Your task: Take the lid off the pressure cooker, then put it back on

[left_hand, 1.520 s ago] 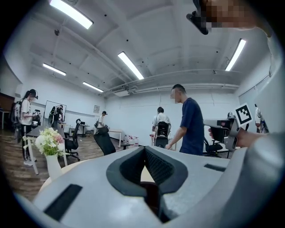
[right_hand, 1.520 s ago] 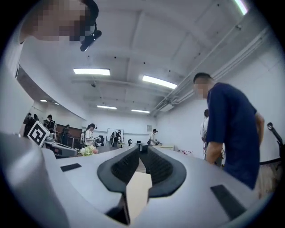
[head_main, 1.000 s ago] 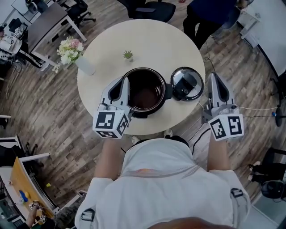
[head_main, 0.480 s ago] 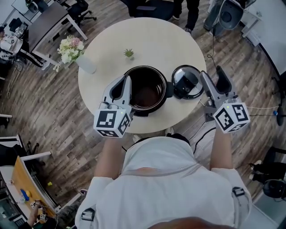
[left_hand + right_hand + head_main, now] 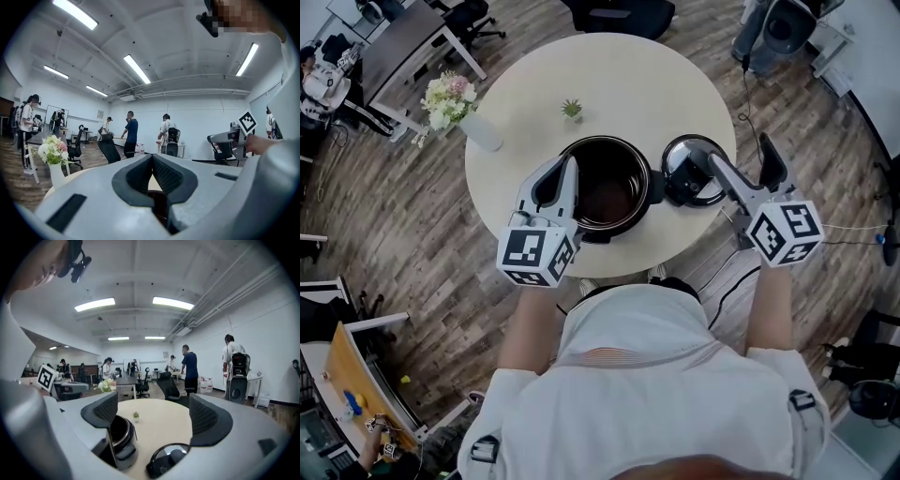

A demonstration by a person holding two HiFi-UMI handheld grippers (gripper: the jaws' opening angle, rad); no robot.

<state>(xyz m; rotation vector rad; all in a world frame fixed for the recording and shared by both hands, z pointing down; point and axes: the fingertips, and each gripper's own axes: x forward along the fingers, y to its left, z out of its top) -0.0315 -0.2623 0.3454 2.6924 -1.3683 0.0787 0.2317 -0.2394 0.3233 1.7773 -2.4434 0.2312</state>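
The black pressure cooker pot (image 5: 607, 187) stands open near the front of the round table (image 5: 534, 94). Its lid (image 5: 694, 173) lies on the table just right of it, black knob up. My left gripper (image 5: 567, 169) is shut, its tips at the pot's left rim; in the left gripper view (image 5: 151, 157) the pads meet with nothing between them, and the dark pot (image 5: 159, 211) shows below. My right gripper (image 5: 739, 152) is open, its jaws having just been opening, and its left finger lies over the lid's right edge. The right gripper view (image 5: 152, 411) shows nothing between the pads, with the pot (image 5: 119, 439) and lid (image 5: 171, 460) below.
A vase of flowers (image 5: 450, 108) stands at the table's left edge and a tiny potted plant (image 5: 572, 111) behind the pot. An office chair (image 5: 619, 14) sits beyond the far edge. Cables run over the floor at the right (image 5: 853, 230). People stand far off in the room.
The right gripper's jaws have opened wide, and it has swung left and lower toward the lid. The left gripper has stayed put. A person beyond the table has walked off.
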